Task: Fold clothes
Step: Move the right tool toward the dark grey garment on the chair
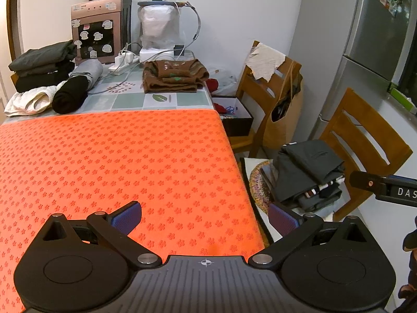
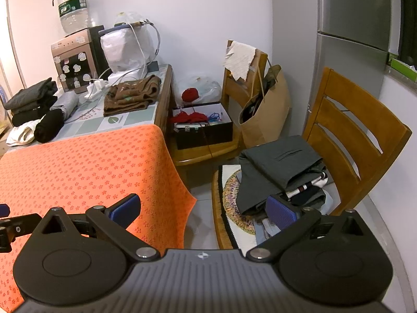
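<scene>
Spreading ahead of the left tongs lies the bare orange mat; both tongs are released, jaws wide, holding nothing. Under the right tongs, whose right pad is over it, a chair carries the unfolded pile. Beyond the mat sit folded clothes.

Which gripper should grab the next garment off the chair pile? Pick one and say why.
Right. The right gripper is open and points toward the clothes pile on the chair, with one pad already over it. The left gripper, also open, sits over the orange mat, farther away.
</scene>
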Motion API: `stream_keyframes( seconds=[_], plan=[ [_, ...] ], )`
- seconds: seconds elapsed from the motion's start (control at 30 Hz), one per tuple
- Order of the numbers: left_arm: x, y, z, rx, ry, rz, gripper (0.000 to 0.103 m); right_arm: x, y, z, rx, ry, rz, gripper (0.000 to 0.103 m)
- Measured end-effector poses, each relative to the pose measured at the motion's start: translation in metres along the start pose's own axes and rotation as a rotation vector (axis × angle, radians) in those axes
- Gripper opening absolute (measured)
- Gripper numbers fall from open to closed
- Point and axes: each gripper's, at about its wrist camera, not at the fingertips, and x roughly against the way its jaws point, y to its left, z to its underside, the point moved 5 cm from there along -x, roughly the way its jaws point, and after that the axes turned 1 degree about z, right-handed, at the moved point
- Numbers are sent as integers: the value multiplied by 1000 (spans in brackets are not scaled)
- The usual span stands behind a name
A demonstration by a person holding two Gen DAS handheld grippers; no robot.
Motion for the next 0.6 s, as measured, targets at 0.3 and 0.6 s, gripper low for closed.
stream_keyframes(
  seconds=[0.3, 0.6],
  plan=[
    [-3, 1, 0, -15, 0, 6, 103, -9, -7, 1, -22, 8, 4, 103],
    [-10, 6, -1, -34, 11, -16, 103, -55, -62, -5, -71, -11, 33, 102]
  ],
)
